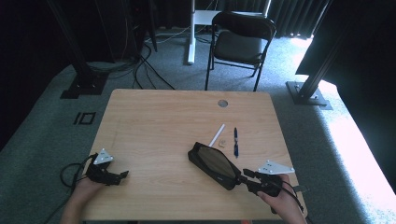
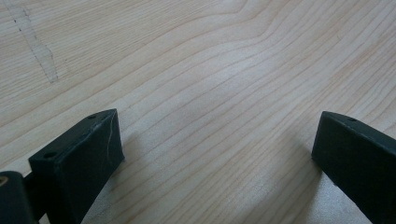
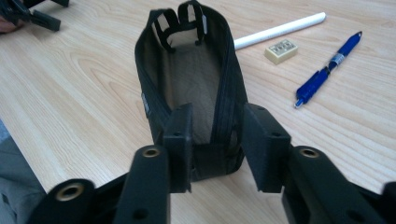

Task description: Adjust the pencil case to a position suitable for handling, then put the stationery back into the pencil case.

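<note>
Tongs right [image 3: 217, 140]: straddling near end of open black pencil case [image 3: 189, 79], pads slack | case axis runs 10 o'clock across tabletop [image 1: 154, 121] | tongs left [image 2: 215, 149]: spread, empty, well apart at 9 o'clock.

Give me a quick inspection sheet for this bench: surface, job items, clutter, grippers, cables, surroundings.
Surface: wooden table, faint scuff in the left gripper view.
Job's things: black pencil case, open; white stick, eraser and blue pen lie apart beside it.
Clutter: nothing seen.
Grippers: left gripper open over bare wood; right gripper straddles the case's near end, grip unclear.
Cables: one trails from the left gripper; more on the floor.
Surroundings: folding chair, carpet, dark curtains.
</note>
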Demonstrator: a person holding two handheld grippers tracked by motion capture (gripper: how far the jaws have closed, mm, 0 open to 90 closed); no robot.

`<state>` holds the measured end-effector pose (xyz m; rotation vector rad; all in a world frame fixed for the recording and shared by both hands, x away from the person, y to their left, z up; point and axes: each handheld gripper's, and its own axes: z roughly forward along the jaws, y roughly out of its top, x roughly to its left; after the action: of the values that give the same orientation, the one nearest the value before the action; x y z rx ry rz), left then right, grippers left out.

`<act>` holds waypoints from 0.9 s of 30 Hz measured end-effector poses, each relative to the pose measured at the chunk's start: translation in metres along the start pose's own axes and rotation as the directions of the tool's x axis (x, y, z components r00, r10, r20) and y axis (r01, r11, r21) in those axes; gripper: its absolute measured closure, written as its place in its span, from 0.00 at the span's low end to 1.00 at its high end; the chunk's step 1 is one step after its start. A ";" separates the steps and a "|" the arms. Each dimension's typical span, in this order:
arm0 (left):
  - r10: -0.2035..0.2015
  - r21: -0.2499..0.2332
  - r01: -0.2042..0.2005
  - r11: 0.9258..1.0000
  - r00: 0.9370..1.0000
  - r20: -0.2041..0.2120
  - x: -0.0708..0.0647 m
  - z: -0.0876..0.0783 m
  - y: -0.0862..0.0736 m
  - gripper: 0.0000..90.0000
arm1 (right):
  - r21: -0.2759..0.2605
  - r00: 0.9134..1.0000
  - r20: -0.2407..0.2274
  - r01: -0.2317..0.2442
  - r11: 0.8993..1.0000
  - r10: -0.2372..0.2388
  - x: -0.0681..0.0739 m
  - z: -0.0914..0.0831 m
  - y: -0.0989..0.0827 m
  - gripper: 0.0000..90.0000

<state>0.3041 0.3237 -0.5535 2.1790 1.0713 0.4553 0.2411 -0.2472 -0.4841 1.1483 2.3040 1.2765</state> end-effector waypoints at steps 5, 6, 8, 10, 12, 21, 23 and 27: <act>0.000 0.000 0.000 1.000 1.000 0.000 0.000 0.000 0.000 0.02 | -0.041 1.000 0.011 -0.009 0.999 0.010 -0.002 -0.001 0.011 0.64; 0.000 0.000 0.000 1.000 1.000 0.000 0.000 0.000 0.000 0.02 | -0.049 1.000 0.013 -0.006 0.999 0.007 -0.003 -0.001 0.013 0.63; 0.000 0.000 0.000 1.000 1.000 0.000 0.000 0.000 0.000 0.02 | -0.054 1.000 0.019 -0.004 0.999 0.005 -0.004 -0.001 0.015 0.62; 0.000 -0.001 0.000 1.000 1.000 0.001 0.000 0.000 0.000 0.02 | -0.070 1.000 0.028 -0.006 0.998 0.008 -0.007 0.000 0.022 0.62; 0.000 0.000 0.000 1.000 1.000 0.000 0.000 0.000 0.000 0.02 | -0.089 0.999 0.039 -0.011 0.996 0.015 -0.010 0.001 0.026 0.61; 0.000 0.001 0.000 1.000 1.000 0.000 0.000 0.000 0.000 0.02 | -0.132 0.985 0.166 -0.028 0.991 0.050 -0.034 0.018 0.042 0.60; 0.000 0.002 0.000 1.000 1.000 0.000 0.000 0.000 0.000 0.02 | -0.111 0.978 0.201 -0.032 0.993 0.054 -0.044 0.029 0.045 0.59; 0.000 0.002 0.000 1.000 1.000 0.000 0.000 0.000 0.000 0.02 | -0.088 0.971 0.233 -0.033 0.996 0.053 -0.054 0.041 0.047 0.59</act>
<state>0.3041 0.3237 -0.5534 2.1805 1.0718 0.4544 0.3238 -0.2492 -0.4771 1.2543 2.0462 1.1692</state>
